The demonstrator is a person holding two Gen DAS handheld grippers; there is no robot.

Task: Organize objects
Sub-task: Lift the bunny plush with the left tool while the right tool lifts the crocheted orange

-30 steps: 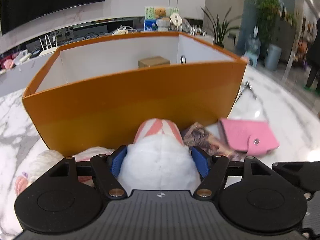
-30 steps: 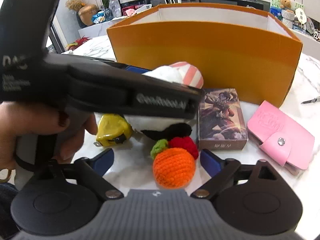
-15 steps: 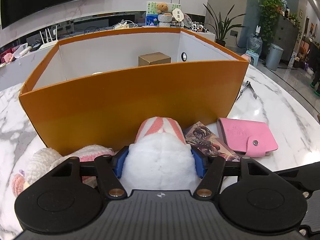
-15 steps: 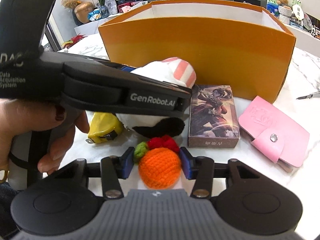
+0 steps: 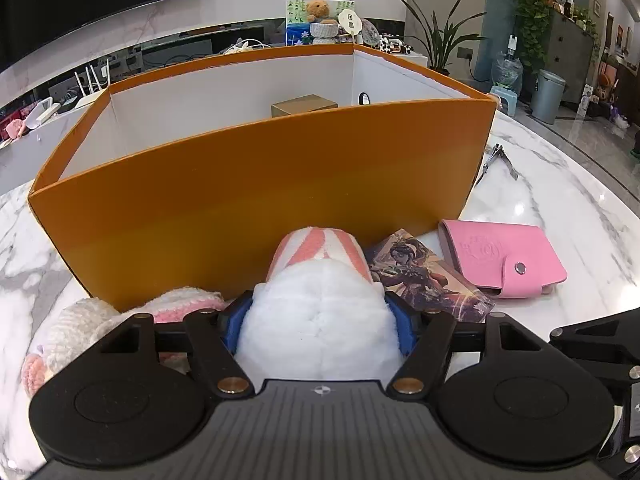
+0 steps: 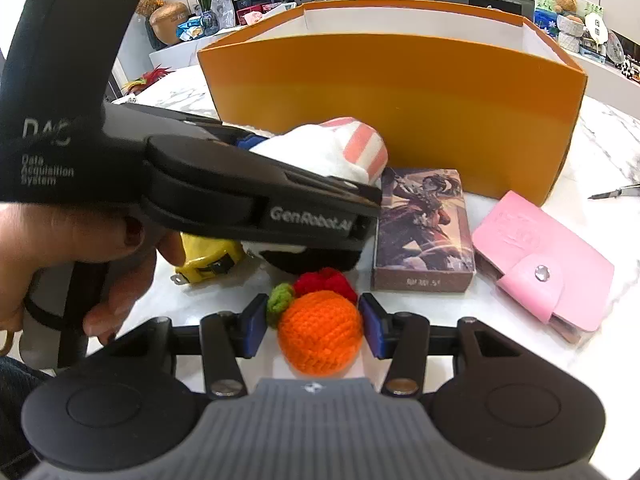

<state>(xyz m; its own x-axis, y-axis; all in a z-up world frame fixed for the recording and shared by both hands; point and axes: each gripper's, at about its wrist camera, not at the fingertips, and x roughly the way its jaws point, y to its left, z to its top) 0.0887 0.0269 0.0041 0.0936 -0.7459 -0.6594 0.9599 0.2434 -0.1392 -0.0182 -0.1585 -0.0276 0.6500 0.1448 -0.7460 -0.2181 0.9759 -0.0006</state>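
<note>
While both pairs of jaws were already set on soft toys, almost nothing had yet reached the orange box [image 5: 256, 200], so we judged the sorting barely begun: only a small brown carton [image 5: 304, 105] showed inside its white walls.

Farthest left on the marble surface [image 5: 560, 200] lay a knitted cream-and-pink toy [image 5: 80, 332], loose and nubbly, just beside the box's front wall. Next came our left gripper [image 5: 318, 322], its blue pads pressed into the fluffy white plush [image 5: 316, 320] with a pink-striped part at the far end; those jaws had just been easing a little wider, yet the fur was bulging between them, so we read it as gripped. From the right wrist view, a yellow tape measure [image 6: 208, 258], hard and glossy, sat under that gripper near the person's hand [image 6: 80, 248].

Our right gripper [image 6: 316, 326] had its pads against the sides of the crocheted orange [image 6: 320, 336], a round, tightly stitched ball with a green leaf and red tuft, resting on the surface; we took that as a light hold.

Further right stood a printed card box [image 6: 422, 232], flat-sided and stiff, then a pink snap wallet [image 6: 536, 256] of smooth leatherette, and near the box's right corner metal nail clippers [image 5: 496, 162].

All of these were outside the box and, by our reckoning, left to stow.
</note>
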